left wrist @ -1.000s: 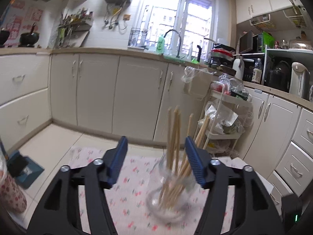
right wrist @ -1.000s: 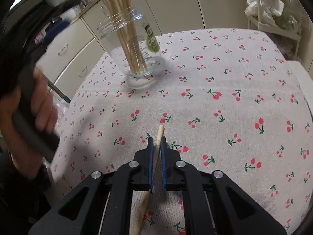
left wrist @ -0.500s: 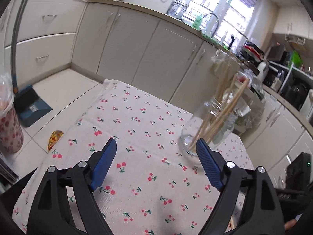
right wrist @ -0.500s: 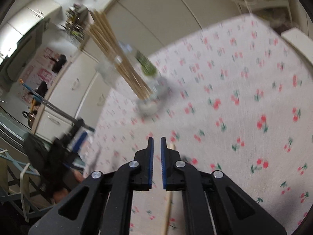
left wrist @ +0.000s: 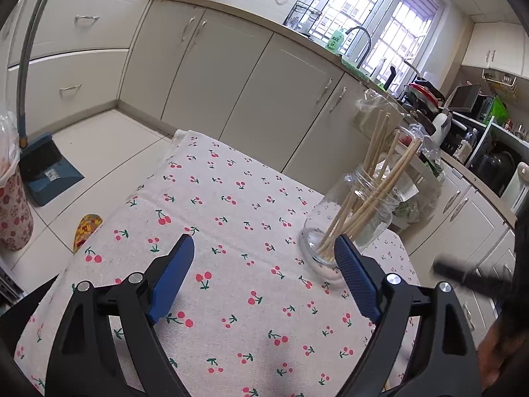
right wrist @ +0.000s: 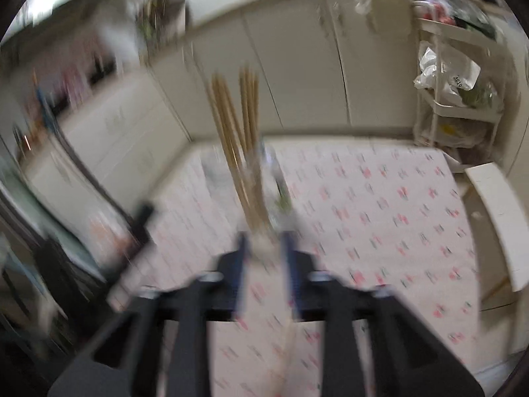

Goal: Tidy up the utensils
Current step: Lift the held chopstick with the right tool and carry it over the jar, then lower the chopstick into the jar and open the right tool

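Note:
A clear glass jar [left wrist: 350, 221] holding several wooden chopsticks [left wrist: 380, 178] stands on the cherry-print tablecloth [left wrist: 231, 231], just beyond my left gripper's right finger. My left gripper [left wrist: 264, 271] is open and empty above the cloth. The right wrist view is heavily blurred. In it my right gripper [right wrist: 263, 248] has its jaws a little apart, and a pale chopstick [right wrist: 284, 337] lies on the cloth under them. The jar and its chopsticks [right wrist: 244, 165] stand just ahead of the fingertips.
Cream kitchen cabinets [left wrist: 231, 76] run behind the table. A blue dustpan [left wrist: 46, 172] and a floral bin [left wrist: 13, 211] stand on the floor at the left. A white rack with bags [right wrist: 456, 99] stands at the right. The other hand-held gripper [left wrist: 476, 278] shows at the right edge.
My left gripper drew back from the jar and opened wider. My right gripper, shut on one chopstick a second ago, now has its jaws apart with the chopstick on the cloth, and swung toward the jar.

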### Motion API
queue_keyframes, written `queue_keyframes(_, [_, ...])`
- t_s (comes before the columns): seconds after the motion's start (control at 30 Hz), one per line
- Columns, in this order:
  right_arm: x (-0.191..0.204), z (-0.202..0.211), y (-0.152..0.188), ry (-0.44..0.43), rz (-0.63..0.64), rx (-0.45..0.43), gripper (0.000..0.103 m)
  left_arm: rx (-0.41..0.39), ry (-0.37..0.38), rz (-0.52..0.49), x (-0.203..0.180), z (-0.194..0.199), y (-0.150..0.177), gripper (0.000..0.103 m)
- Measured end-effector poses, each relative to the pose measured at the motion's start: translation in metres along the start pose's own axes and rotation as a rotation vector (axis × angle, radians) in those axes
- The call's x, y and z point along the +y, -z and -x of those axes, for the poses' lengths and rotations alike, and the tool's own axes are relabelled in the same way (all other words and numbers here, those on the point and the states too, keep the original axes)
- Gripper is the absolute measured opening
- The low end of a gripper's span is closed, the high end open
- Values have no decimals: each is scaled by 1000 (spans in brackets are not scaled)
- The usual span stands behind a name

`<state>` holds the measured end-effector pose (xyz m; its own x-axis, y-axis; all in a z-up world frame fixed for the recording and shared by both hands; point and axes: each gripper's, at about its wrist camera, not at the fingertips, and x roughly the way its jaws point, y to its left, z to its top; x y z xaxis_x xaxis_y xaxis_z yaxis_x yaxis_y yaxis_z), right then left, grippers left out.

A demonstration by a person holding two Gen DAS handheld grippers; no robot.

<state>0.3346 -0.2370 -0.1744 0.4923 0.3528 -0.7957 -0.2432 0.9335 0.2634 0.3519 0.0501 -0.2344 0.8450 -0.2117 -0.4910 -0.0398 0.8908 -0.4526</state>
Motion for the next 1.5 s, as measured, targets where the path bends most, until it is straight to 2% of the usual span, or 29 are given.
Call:
queue_keyframes(0.03, [6, -11, 11, 40, 48, 56, 36, 0, 1, 0, 0, 0, 0, 83])
queue_keyframes(0.1, [8, -24, 26, 84, 82, 95, 35, -2, 2, 3, 0, 0, 0, 83])
queue_keyframes(0.13, [10, -34, 33, 104, 95, 129, 27, -4, 2, 5, 0, 1, 1, 83])
queue_keyframes(0.17, [9, -39, 38, 122, 106, 146, 25, -3, 1, 9, 0, 1, 1, 83])
queue_keyframes(0.2, [11, -44, 43, 137, 115, 158, 25, -3, 0, 11, 1, 1, 0, 83])
queue_keyframes(0.27, [12, -49, 52, 157, 139, 178, 14, -2, 2, 13, 1, 0, 0, 83])
queue_keyframes(0.37, [14, -46, 53, 160, 170, 157, 7, 0, 2, 8, 1, 0, 1, 83])
queue_keyframes(0.43, [8, -39, 46, 151, 126, 105, 6, -1, 2, 9, 1, 0, 1, 83])
queue_keyframes(0.5, [1, -26, 33, 105, 51, 34, 6, -1, 1, 12, 1, 0, 1, 83])
queue_keyframes(0.7, [4, 49, -30, -17, -53, -410, 6, 1, 3, 9, 0, -1, 1, 84])
queue_keyframes(0.83, [14, 83, -68, -28, -84, -688, 6, -2, 4, 15, 0, -1, 1, 84])
queue_keyframes(0.93, [23, 87, -94, 9, -84, -825, 6, -2, 7, 17, 0, -2, 1, 84])
queue_keyframes(1.07, [23, 75, -120, 31, -122, -907, 6, -3, 12, 18, 1, -2, 1, 85])
queue_keyframes(1.17, [20, 55, -132, 45, -145, -937, 6, -2, 15, 22, 2, -2, 1, 85])
queue_keyframes(1.5, [30, 11, -130, 117, -99, -958, 6, 3, 21, 38, 6, -4, 0, 86])
